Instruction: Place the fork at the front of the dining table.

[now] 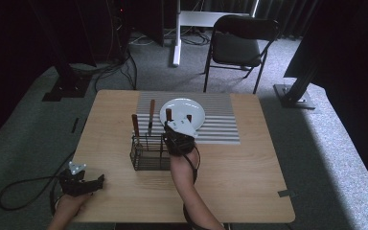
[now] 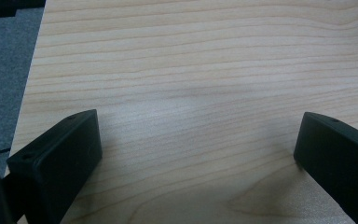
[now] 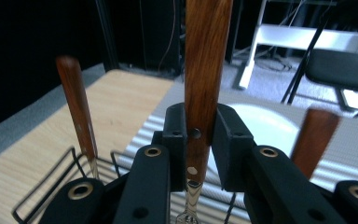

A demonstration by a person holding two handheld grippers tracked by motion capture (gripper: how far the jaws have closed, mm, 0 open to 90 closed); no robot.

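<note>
The right hand-held gripper [image 3: 199, 140] is clenched on the reddish-brown wooden handle of a piece of cutlery [image 3: 205, 70], held upright. A metal neck, apparently ending in fork tines, shows below the jaws in the right gripper view. In the high view the same gripper [image 1: 178, 136] sits at the right end of the black wire cutlery basket [image 1: 146, 153], just in front of the round white plate [image 1: 183, 112] on the grey striped placemat [image 1: 220, 124].

Handling judgement: the utensil is stiff and light. The handle looks polished, so it may slip or pivot between flat pads. The present hold is at the lower part of the handle, near its rivets, which keeps the metal end from swinging far. Two more wooden-handled utensils [image 1: 135, 125] stand in the basket; a lift should go straight up to avoid snagging the wires.

Pose: the right forearm reaches forward from the near edge of the light wooden desk [image 1: 249, 167], with the gripper roughly level. The left hand-held gripper [image 1: 82, 182] is at the near left corner of the desk, its jaws released and wide apart over bare wood, grasping nothing.
</note>
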